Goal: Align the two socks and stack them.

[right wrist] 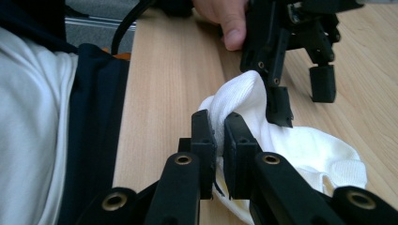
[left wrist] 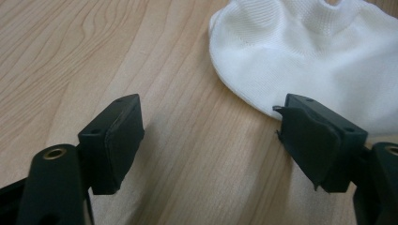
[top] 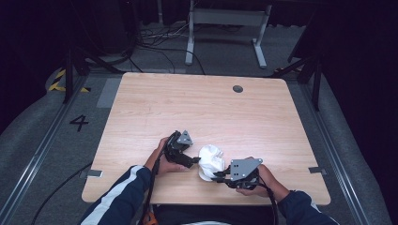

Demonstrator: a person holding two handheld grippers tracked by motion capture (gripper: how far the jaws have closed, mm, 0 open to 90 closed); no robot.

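- A white sock [top: 211, 161] lies bunched on the near part of a wooden table [top: 202, 108], between two hand-held grippers worked by a person in a dark jacket with a white-striped sleeve [top: 123, 197]
- The right gripper [right wrist: 219, 126] is clenched on a fold of the sock — its two black jaws stand almost together, with the knitted cloth pinched up between the pads and rising as a small peak just beyond them
- From that pinch the rest of the sock spreads flat over the wood to the right in the right gripper view, its ribbed edge lying farthest from the jaws
- The left gripper [left wrist: 211, 140] is released: its jaws stand wide apart over bare wood, nothing between them
- In the left gripper view the sock [left wrist: 305, 61] lies ahead and to the right — its rounded edge runs just behind the right-hand jaw, while the left-hand jaw is well clear of it
- Seen from the right gripper view, the left gripper [right wrist: 300, 101] hangs with its tips down, one jaw tip just beside the raised fold, the other apart from it over the wood; whether that tip touches the cloth cannot be told
- From the high view, the left gripper [top: 193, 160] sits at the sock's left edge and the right gripper [top: 217, 177] at its near right corner, both hands resting close to the table's front edge
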